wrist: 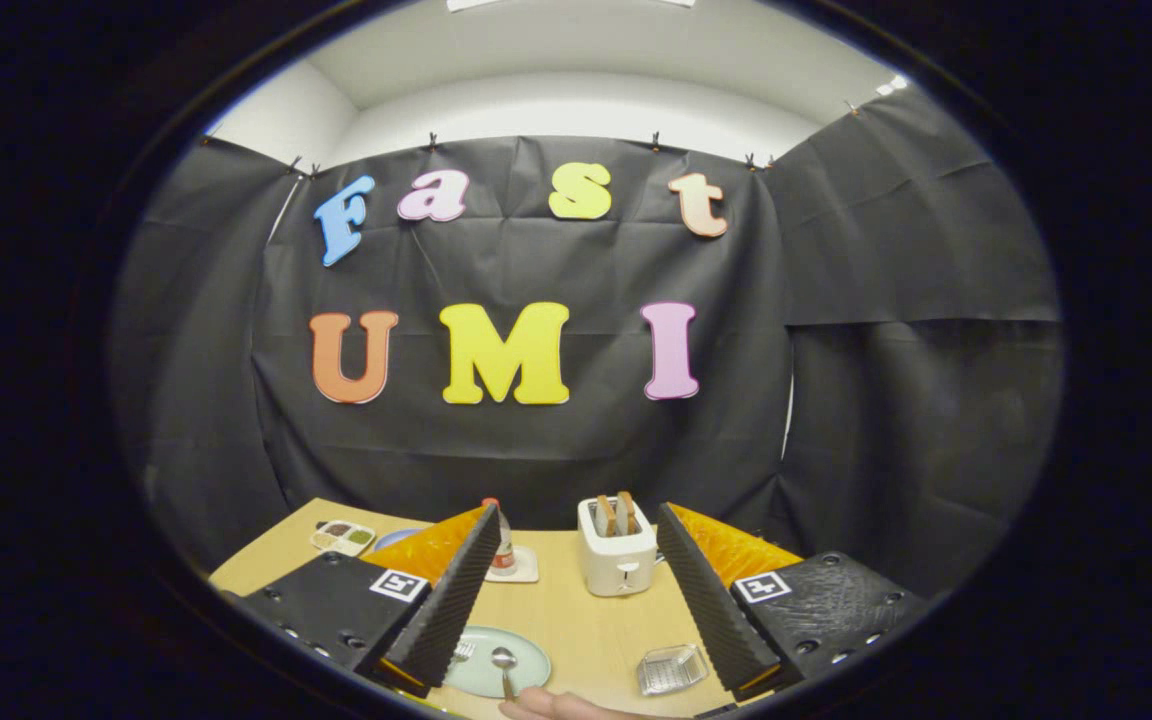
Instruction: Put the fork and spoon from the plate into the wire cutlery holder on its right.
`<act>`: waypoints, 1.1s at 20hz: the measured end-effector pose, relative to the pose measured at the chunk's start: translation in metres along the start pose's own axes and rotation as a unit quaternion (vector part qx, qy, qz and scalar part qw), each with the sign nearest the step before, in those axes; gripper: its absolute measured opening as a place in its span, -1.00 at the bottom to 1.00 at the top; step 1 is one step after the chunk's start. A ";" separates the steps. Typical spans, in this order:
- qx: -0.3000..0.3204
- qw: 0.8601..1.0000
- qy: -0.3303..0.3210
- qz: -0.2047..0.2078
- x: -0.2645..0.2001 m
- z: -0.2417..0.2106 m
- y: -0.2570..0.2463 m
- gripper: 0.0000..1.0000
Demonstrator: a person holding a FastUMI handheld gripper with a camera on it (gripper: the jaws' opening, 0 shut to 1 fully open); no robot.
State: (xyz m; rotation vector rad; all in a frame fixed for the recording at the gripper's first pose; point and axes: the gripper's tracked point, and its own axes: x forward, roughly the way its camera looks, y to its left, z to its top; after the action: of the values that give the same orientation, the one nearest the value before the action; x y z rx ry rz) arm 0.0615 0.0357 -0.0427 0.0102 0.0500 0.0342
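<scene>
The fork (pixel 463 650) and spoon (pixel 504 664) lie on the pale green plate (pixel 526 668) at the near edge of the wooden table (pixel 576 620). We see the spoon's bowl on the plate's middle, its handle running toward us, where a person's hand (pixel 561 706) reaches in and seems to touch its end, though we cannot be sure from so little of the hand. The fork's tines peek out from behind the left finger, so we cannot tell how the rest of it lies.

Our tongs (pixel 576 590) hang wide open above the table, the two fingers spread far apart and gripping nothing. They touch none of the things on the table that we can make out. The plate sits below and between them, nearer the left finger; the wire cutlery holder (pixel 671 669) sits to the plate's right, just beside the right finger's lower end and apart from the plate.

Beyond the fingers, a white toaster (pixel 616 560) stands upright with two slices of bread in its slots. To its left a small bottle (pixel 503 545) with a red cap stands on a white coaster (pixel 519 568). Farther left, near the table's far corner, we find a shallow tray (pixel 343 537) with small compartments.
</scene>
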 end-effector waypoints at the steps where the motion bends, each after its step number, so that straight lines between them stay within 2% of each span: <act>1: -0.002 1.000 0.008 0.014 0.006 -0.015 0.008 0.90; 4: -0.025 0.995 0.087 0.039 0.031 -0.089 0.019 0.90; 7: -0.035 0.980 0.187 0.065 0.044 -0.174 0.033 0.91; 9: -0.040 0.970 0.229 0.074 0.052 -0.213 0.043 0.91; 15: -0.053 0.939 0.325 0.100 0.058 -0.299 0.082 0.91; 21: -0.052 0.912 0.397 0.092 0.064 -0.360 0.106 0.81; 22: -0.046 0.909 0.406 0.086 0.066 -0.366 0.105 0.61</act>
State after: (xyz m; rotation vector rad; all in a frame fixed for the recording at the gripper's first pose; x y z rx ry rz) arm 0.1055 0.1464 -0.4107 -0.0957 0.8853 0.2175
